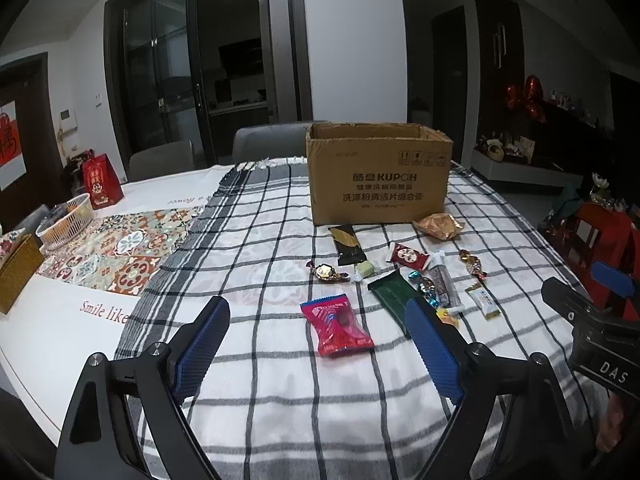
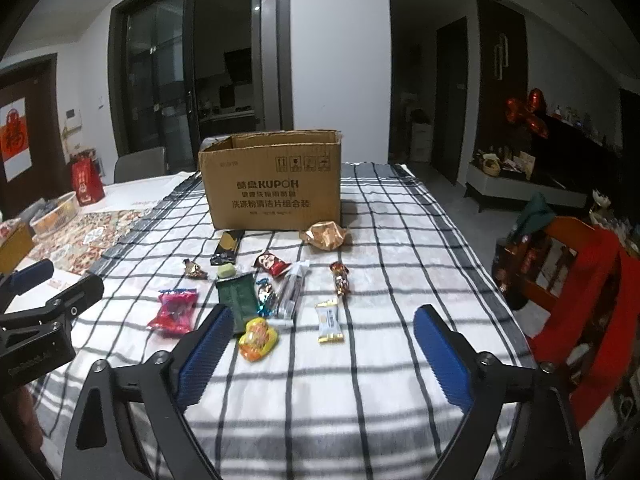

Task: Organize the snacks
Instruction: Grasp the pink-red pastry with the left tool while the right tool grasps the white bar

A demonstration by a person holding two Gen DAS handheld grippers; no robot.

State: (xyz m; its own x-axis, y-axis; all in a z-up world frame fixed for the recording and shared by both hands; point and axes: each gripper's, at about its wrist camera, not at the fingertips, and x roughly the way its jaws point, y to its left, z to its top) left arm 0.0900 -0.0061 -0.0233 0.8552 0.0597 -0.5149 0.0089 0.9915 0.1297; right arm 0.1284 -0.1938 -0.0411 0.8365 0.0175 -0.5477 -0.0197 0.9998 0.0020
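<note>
Snacks (image 2: 256, 300) lie bunched mid-frame; both hand-held grippers, left (image 1: 318, 334) and right (image 2: 324, 340), gape empty and might pinch two together.

Both tongs angle downward side by side over the tabletop. The left tongs (image 1: 318, 326) stand with blue fingers spread wide, nothing between them. The right tongs (image 2: 324, 334) likewise gape wide, gripping nothing.
</note>
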